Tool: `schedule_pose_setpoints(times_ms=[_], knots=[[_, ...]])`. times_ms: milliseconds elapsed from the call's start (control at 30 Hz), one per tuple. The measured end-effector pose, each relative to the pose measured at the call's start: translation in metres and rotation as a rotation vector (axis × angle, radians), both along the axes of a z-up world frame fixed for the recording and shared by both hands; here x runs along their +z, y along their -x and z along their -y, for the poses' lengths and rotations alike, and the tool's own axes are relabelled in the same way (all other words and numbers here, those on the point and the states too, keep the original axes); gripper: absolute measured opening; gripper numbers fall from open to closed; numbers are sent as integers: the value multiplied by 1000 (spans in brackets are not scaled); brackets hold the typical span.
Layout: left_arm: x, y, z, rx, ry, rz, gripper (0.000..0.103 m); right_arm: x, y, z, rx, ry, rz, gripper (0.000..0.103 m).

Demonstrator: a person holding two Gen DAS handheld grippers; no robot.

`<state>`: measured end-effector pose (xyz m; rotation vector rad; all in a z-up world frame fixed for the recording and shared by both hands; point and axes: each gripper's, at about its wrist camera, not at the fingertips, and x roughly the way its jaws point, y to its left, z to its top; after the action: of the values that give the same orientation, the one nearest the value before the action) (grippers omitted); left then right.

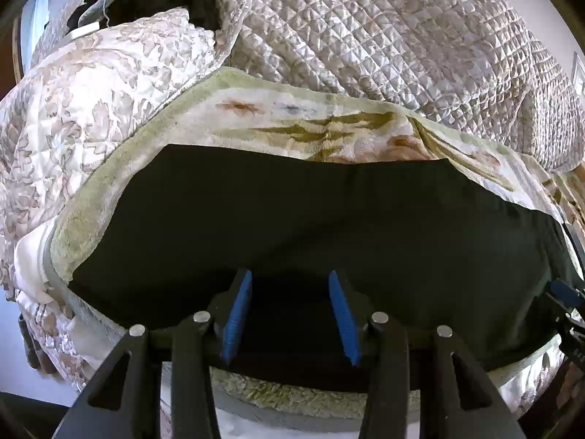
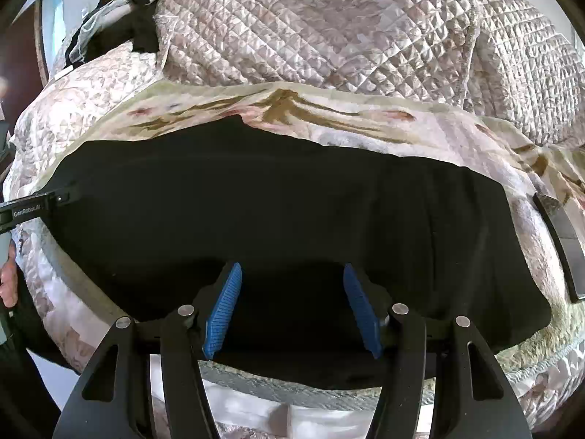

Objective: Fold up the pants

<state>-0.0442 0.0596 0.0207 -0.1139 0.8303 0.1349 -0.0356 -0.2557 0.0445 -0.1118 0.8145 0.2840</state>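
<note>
- The black pants (image 1: 310, 219) lie spread flat on a floral fleece blanket (image 1: 292, 109) on the bed, directly ahead of and beneath both grippers.
- The left gripper (image 1: 290, 314) hovers over the pants' near edge, released, its blue pads (image 1: 237, 314) apart with nothing pinched between them.
- The right gripper (image 2: 292, 307) is also released, its pads (image 2: 223, 311) wide apart above the dark cloth.
- Beyond the pants, a quilted bedspread (image 2: 329, 29) is heaped.
- A dark flat device (image 2: 563, 245) lies to the right gripper's far right.
</note>
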Motion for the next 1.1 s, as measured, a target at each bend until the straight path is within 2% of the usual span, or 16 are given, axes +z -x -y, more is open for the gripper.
schedule_pose_setpoints(times_ms=[367, 567, 700, 833, 933, 1067, 1100], knots=[[4, -1, -18, 47, -6, 7, 47, 4, -4, 16, -77, -21, 22, 58], [7, -1, -69, 192, 5, 8, 57, 7, -3, 18, -96, -27, 35, 58], [9, -1, -96, 256, -1, 15, 67, 9, -5, 18, -104, -47, 33, 59], [-1, -3, -113, 288, 9, -11, 68, 10, -6, 12, -87, -58, 36, 59], [-5, -4, -117, 292, 28, 1, 71, 10, -6, 6, -64, -62, 40, 59], [-10, -14, -102, 266, -43, -5, 73, 6, -8, 1, -50, -66, 30, 59], [-10, -16, -99, 254, -53, -6, 67, 5, -8, 0, -49, -70, 26, 59]])
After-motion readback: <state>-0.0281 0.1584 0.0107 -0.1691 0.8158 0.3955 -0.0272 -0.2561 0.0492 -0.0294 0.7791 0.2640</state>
